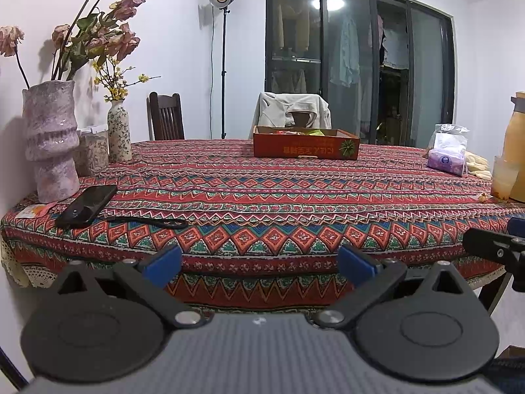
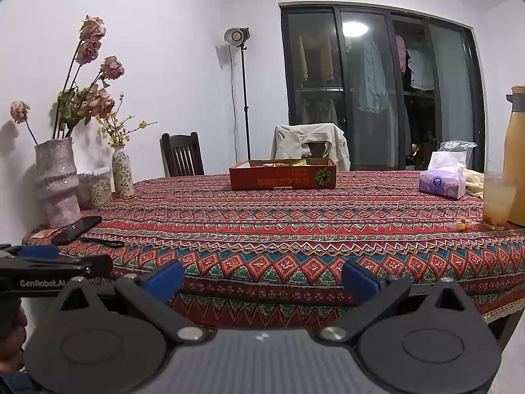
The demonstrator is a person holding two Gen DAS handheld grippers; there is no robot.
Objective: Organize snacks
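Both tongs are held off the near edge of the counter (image 1: 262, 197), short of its cloth. The left tongs (image 1: 259, 264) stand apart, gripping nothing; the right tongs (image 2: 262, 277) likewise stand apart and hold nothing. The right tongs also show at the right margin of the left view, the left tongs at the left margin of the right view, so the two sit side by side.

The snack box (image 2: 283, 174), a shallow red cardboard tray, rests toward the far edge of the counter, roughly centred. Its long axis runs left to right, one long printed wall facing the cameras, lettering upside down. Packets lie inside; their kinds cannot be told.

A broad band of patterned cloth lies open between the near edge and the box.

Left edge: a large vase (image 1: 51, 141), a small vase (image 1: 118, 131), a phone (image 1: 87, 205) and a black strap (image 1: 147, 222) beside it. Right edge: a tissue pack (image 2: 443, 185), a glass (image 2: 497, 198) and a tall flask (image 2: 515, 157), the glass close in front of the flask.
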